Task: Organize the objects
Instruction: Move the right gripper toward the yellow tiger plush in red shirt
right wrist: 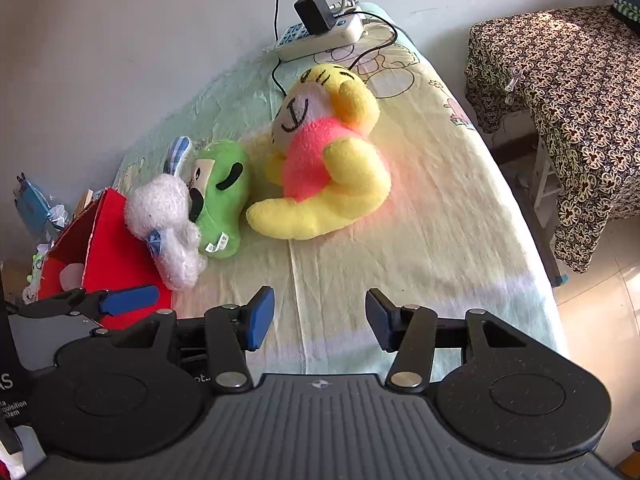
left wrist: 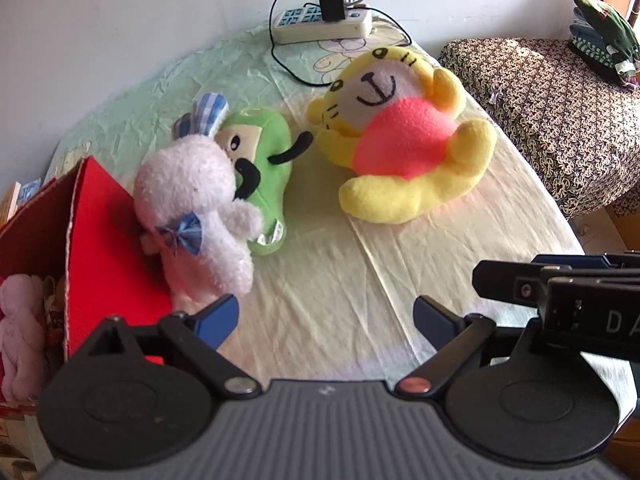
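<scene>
Both grippers hover over the bench with nothing held. The left gripper has its jaws set wide, only bare sheet between them; the right gripper has its jaws at a moderate gap, also with nothing between them. Ahead of the left jaws and off to their left lies the white plush rabbit, leaning against the raised flap of the red box; its lower end sits just beyond the left finger's tip, though whether they touch I cannot tell. Pressed against the rabbit's far side is the green plush, and farther ahead, toward the right of the jaws, the yellow plush tiger with its pink heart lies on its back, near the green one but apart from it save for an outstretched black limb between them. From the right wrist view the same three toys lie ahead and left of the jaws, the tiger nearest the centre line. Inside the box, at the far left, a pink plush is already stowed, so the sorting looks begun but far from done: three toys remain on the sheet. Beyond the toys a power strip with a plugged charger sits at the far edge.
</scene>
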`<action>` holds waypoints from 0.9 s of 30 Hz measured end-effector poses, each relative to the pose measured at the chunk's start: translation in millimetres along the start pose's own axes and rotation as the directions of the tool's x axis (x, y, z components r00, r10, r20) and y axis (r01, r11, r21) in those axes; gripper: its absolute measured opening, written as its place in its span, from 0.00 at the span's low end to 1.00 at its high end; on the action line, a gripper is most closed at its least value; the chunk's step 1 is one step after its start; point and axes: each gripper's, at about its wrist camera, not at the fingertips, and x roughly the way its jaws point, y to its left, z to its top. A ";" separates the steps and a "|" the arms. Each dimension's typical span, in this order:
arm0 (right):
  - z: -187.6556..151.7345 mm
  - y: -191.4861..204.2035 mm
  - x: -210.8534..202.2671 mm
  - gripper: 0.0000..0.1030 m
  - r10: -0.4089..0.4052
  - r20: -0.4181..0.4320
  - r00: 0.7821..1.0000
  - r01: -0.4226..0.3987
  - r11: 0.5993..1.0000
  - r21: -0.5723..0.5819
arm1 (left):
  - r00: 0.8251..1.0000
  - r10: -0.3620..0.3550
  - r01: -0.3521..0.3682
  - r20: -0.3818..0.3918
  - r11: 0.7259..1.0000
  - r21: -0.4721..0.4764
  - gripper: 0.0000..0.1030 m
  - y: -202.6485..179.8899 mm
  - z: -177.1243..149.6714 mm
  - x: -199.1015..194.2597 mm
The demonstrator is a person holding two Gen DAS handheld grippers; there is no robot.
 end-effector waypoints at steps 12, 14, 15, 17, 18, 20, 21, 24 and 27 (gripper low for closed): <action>19.4 -16.4 12.3 0.55 0.030 -0.027 0.999 -0.030 1.000 -0.001 | 1.000 0.004 -0.005 -0.015 0.999 -0.041 0.92 -1.8 7.7 6.6; 22.4 -20.2 13.4 0.55 0.039 -0.031 0.999 -0.038 0.999 0.012 | 1.000 -0.011 0.010 -0.019 0.999 -0.038 0.93 -3.3 8.6 8.3; 23.5 -21.6 13.6 0.55 0.041 -0.032 0.999 -0.041 0.999 0.017 | 0.999 -0.025 0.025 -0.021 0.999 -0.039 0.93 -3.6 9.7 9.3; 26.7 -24.6 13.4 0.55 0.044 -0.027 0.999 -0.043 0.999 0.023 | 0.998 -0.066 0.065 -0.021 0.997 -0.044 0.93 -2.9 12.9 9.7; 28.5 -26.3 12.8 0.55 0.045 -0.022 0.999 -0.044 0.999 0.027 | 0.996 -0.090 0.089 -0.015 0.995 -0.049 0.94 -2.5 15.4 8.8; 32.7 -31.1 10.7 0.55 0.056 -0.008 0.998 -0.055 0.998 0.041 | 0.991 -0.137 0.137 0.012 0.989 -0.058 1.00 -0.2 20.7 6.0; 35.6 -34.3 9.3 0.55 0.064 0.002 0.998 -0.064 0.997 0.052 | 0.986 -0.166 0.168 0.030 0.984 -0.056 1.00 0.9 23.9 4.0; 46.7 -42.4 5.4 0.55 0.076 0.038 0.996 -0.078 0.994 0.076 | 0.968 -0.239 0.242 0.079 0.970 -0.031 1.00 1.4 34.2 -0.4; 60.1 -49.9 3.3 0.55 0.105 0.070 0.992 -0.112 0.988 0.106 | 0.960 -0.256 0.261 0.115 0.965 -0.028 0.99 2.6 47.1 1.9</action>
